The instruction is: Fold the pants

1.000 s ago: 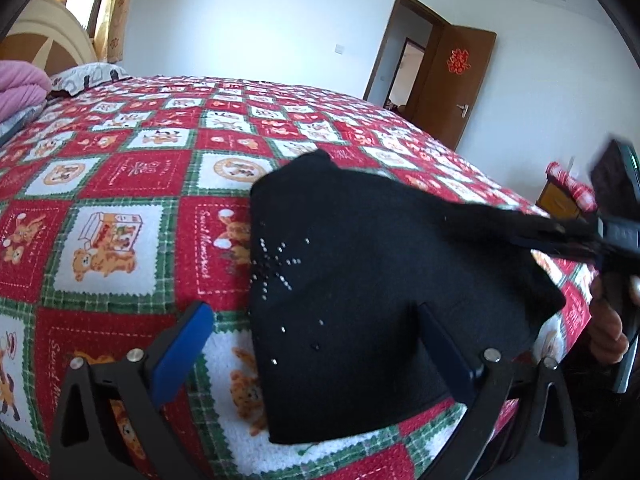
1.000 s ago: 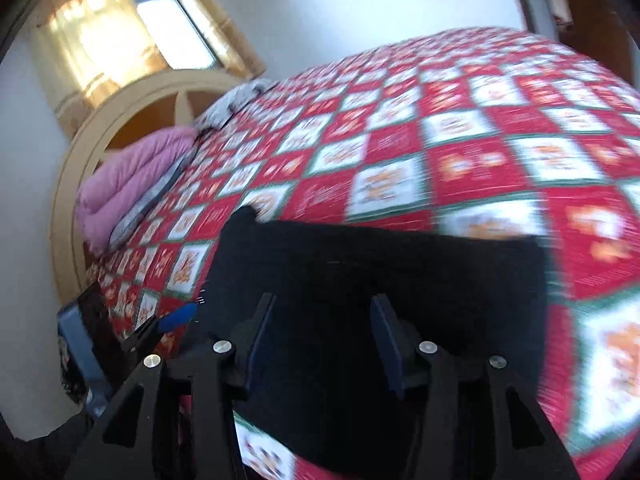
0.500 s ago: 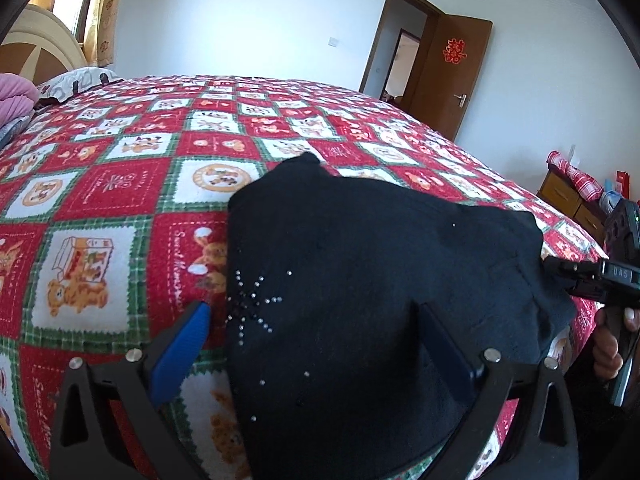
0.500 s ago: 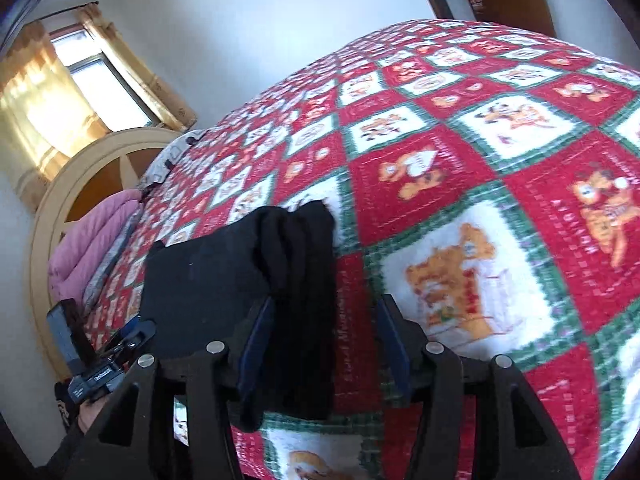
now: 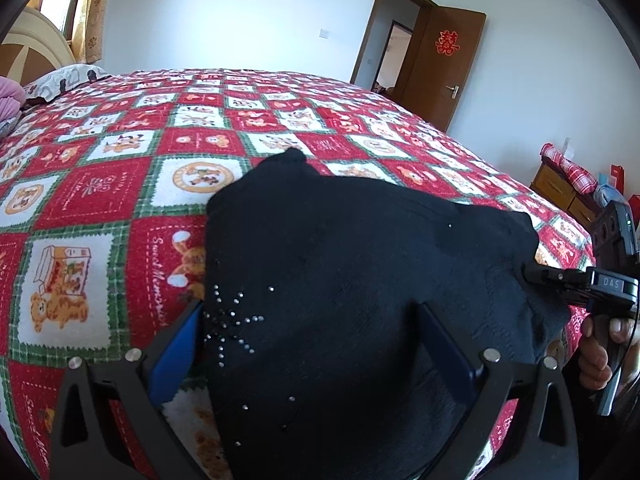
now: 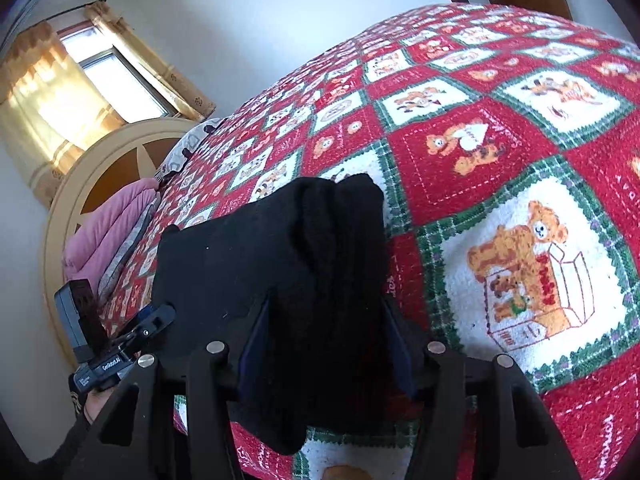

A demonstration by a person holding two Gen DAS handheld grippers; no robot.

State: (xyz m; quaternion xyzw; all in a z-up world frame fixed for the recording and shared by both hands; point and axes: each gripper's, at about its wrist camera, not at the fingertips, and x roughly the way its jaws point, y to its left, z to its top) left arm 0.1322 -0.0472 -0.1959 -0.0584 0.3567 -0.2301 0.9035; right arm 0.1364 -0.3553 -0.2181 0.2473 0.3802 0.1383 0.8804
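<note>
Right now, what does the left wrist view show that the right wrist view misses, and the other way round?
Only the left wrist view shows the rhinestone star on the black pants, the open brown door and the wooden dresser.

Only the right wrist view shows the window with yellow curtains and the stacked fold edges of the pants.

Both show the pants on the red teddy-bear bedspread, the pink bedding by the headboard, and each other's gripper: right gripper, left gripper.
</note>
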